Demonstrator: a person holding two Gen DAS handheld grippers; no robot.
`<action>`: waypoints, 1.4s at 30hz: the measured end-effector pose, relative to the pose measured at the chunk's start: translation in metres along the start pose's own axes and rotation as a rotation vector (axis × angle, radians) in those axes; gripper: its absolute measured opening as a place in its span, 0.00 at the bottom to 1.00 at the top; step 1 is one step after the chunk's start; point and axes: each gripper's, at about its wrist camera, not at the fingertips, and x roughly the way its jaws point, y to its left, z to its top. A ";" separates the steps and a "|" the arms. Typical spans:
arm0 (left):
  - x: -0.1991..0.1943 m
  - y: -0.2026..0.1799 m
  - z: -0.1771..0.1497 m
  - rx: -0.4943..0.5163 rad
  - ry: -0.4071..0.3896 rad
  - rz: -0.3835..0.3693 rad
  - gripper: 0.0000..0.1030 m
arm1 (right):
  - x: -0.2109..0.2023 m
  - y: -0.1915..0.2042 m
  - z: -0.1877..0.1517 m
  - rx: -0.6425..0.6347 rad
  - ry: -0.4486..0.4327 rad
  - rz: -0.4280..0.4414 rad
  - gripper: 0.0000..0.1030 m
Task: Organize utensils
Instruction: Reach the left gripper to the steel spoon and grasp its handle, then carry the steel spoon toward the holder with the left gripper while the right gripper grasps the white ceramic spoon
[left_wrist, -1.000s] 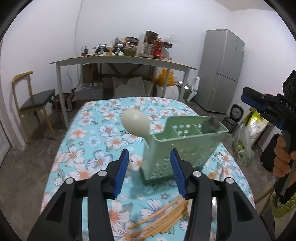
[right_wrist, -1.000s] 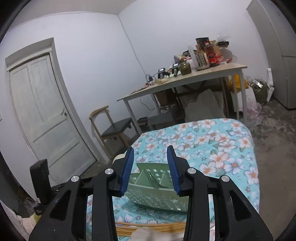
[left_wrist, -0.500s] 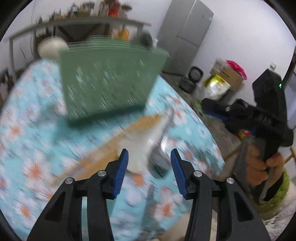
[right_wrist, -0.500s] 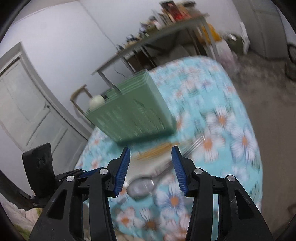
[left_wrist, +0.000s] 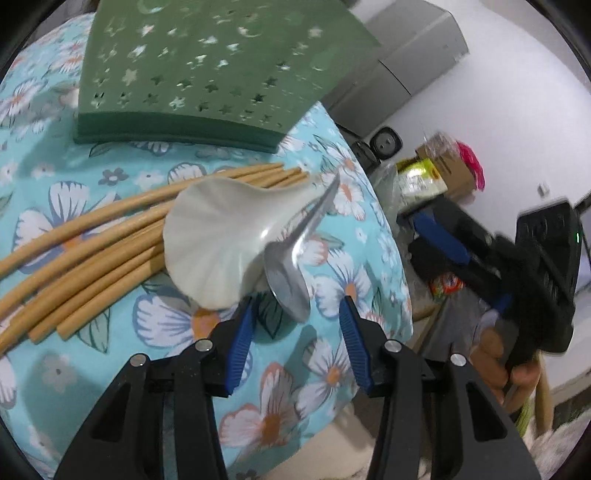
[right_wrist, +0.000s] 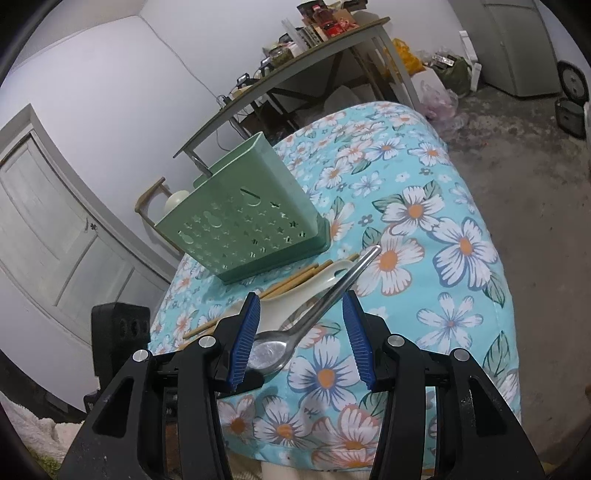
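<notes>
Two grippers: both hang low over the near edge of the counter (right_wrist: 461, 177), which wears a blue flowered cloth.
Left gripper (left_wrist: 297, 314): jaws partly apart and just closing a little; the bowl of the metal spoon (left_wrist: 288, 280) lies at their tips, pads not pressing on it.
Right gripper (right_wrist: 301, 306): jaws partly apart, having just opened wider; the metal spoon (right_wrist: 317, 306) lies between them, untouched.
White ladle (left_wrist: 218, 236): lies beside the metal spoon, on the chopsticks.
Chopsticks (left_wrist: 85, 251): a loose bundle flat on the cloth.
Green holder (right_wrist: 243, 221): upright behind the utensils, with a pale spoon (right_wrist: 175, 199) showing at its far side.
</notes>
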 end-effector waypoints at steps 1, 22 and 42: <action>0.000 0.001 0.001 -0.010 -0.002 -0.003 0.42 | -0.001 -0.002 -0.001 0.006 -0.001 0.004 0.45; -0.037 -0.013 0.000 -0.052 -0.117 0.156 0.02 | -0.021 -0.007 -0.005 0.011 -0.052 0.011 0.45; -0.192 0.005 0.010 0.007 -0.528 0.452 0.02 | 0.028 0.078 -0.041 -0.428 -0.032 -0.081 0.52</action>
